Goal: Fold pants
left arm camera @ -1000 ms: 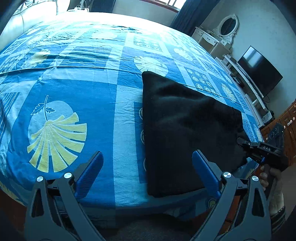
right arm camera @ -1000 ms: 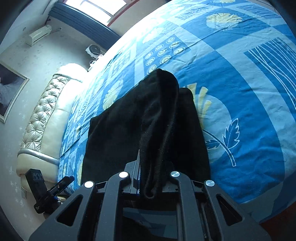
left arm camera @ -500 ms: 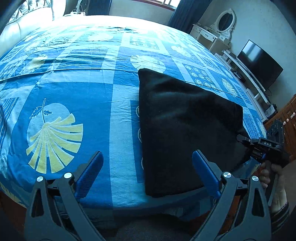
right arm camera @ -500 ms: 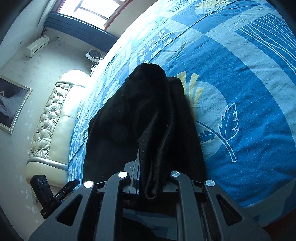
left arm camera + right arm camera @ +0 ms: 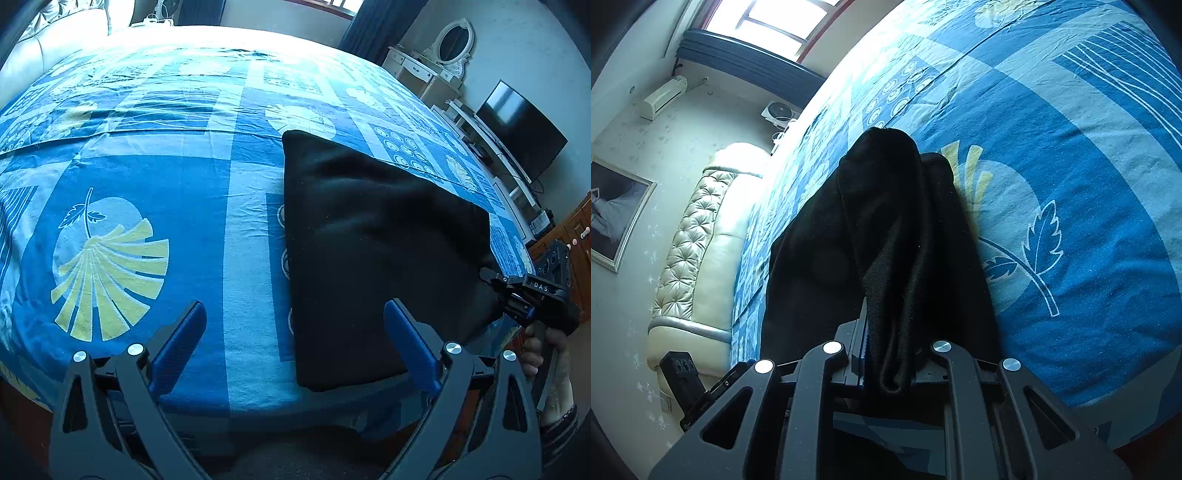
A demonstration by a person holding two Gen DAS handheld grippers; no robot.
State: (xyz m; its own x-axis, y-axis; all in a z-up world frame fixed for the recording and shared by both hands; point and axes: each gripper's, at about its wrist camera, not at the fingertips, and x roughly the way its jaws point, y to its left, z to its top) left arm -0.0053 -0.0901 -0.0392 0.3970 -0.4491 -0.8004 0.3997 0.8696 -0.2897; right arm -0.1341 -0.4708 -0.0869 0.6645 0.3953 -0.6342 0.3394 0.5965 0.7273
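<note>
Black pants (image 5: 376, 251) lying on the bed (image 5: 147, 177), right of centre in the left wrist view, already doubled into a compact slab with its near edge close to the bed's front edge

Left hand-held gripper (image 5: 293, 339) at the bottom of that frame, blue pads spread wide, holding nothing, poised above the bed's front edge just beside the near left corner of the slab

Right hand-held gripper (image 5: 886, 363) at bottom centre of the right wrist view, clamped tight on a bunched corner of the pants (image 5: 886, 236), cloth rising from the jaws as a dark ridge toward the middle of the frame; same tool visible at the right edge of the left wrist view (image 5: 532, 299), gripping the slab's right-hand corner, which lifts off the sheet

Judged well along: legs apparently laid together and at least one cross-fold made, outline fairly square

Probably left: carrying the pinched corner over for a further fold, or setting it down, then letting go and smoothing; exact layer count impossible to tell from dark cloth
</note>
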